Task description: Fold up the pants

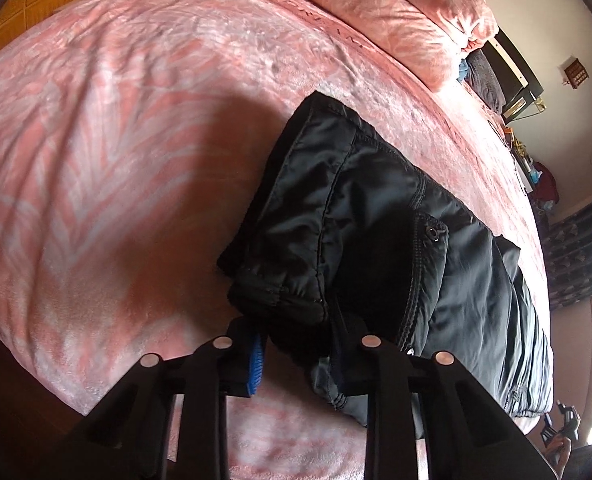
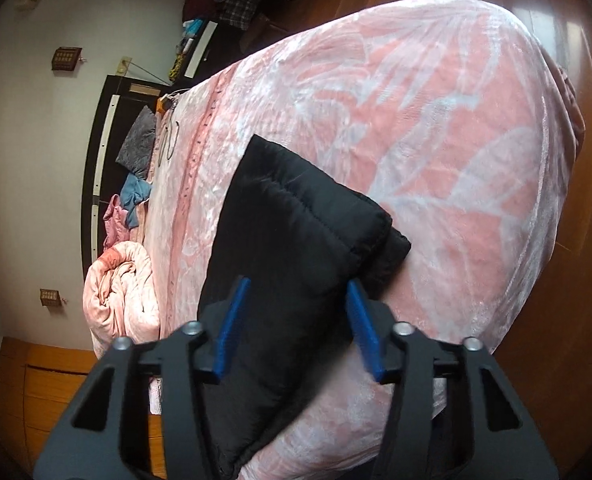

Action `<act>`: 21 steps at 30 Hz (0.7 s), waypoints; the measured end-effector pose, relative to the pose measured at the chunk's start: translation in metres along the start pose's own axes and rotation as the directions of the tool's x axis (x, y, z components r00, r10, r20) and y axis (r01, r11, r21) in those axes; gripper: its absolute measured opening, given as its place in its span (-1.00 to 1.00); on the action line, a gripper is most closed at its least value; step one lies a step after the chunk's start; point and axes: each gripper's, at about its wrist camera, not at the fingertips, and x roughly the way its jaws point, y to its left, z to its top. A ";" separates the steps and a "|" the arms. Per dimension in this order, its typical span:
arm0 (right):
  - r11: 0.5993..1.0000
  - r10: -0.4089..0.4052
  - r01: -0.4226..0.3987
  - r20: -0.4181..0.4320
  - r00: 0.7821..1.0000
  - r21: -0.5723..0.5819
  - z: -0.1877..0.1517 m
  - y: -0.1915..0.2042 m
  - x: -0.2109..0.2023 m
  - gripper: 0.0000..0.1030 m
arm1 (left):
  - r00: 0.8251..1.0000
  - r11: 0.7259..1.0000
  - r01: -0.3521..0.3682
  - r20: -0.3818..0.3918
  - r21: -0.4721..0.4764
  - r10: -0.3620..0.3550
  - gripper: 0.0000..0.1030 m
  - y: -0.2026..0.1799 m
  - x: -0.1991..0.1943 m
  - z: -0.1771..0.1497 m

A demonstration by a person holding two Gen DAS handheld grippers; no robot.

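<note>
1. Apparently partway through: found the black padded nylon pants (image 1: 376,200) lying flat on the pink leaf-patterned fleece blanket (image 1: 115,140) of the bed, close to its near edge, well apart from the bedding piled at the far side.
2. Judged already folded once lengthwise: seen as one narrow stacked band rather than two spread legs, with the metal snap button (image 1: 432,234) of the waist facing up in the left wrist view.
3. Read the left hand-held gripper (image 1: 298,360) as narrowed and clamped on the pants: gathered elastic edge bunched between its fingers, one blue ribbed pad (image 1: 255,364) showing beside the cloth, the other mostly hidden behind it.
4. Read the right hand-held gripper (image 2: 298,320) as standing fairly wide astride the other end of the band, thick quilted cloth filling the gap between its blue pads. Cannot see a pinch there yet; counted as not gripping.
5. Counted as done, on this showing: spreading on the bed and the lengthwise fold.
6. Counted as left: a firm hold at the right-hand end, then at least one crosswise fold bringing one end of the band over the other, then flattening the puffy layers and squaring the edges.
7. Worth noting for what remains: slippery, springy padding, likely to slide or spring back open unless both ends travel together and get pressed down.
</note>
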 end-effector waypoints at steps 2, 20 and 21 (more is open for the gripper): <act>0.999 0.000 0.000 -0.015 1.000 -0.049 0.002 0.015 0.007 -0.89 | 0.999 1.000 -0.018 0.027 0.004 0.018 -0.61 -0.006 -0.007 0.004; 0.986 -0.019 0.023 0.026 0.999 -0.163 -0.015 -0.005 0.002 -0.93 | 0.998 0.998 -0.054 0.023 0.037 0.053 -0.67 -0.009 -0.008 0.014; 0.987 -0.026 0.030 0.024 0.999 -0.160 -0.014 -0.005 0.003 -0.93 | 0.998 0.998 -0.052 0.019 0.034 0.052 -0.67 -0.010 -0.009 0.014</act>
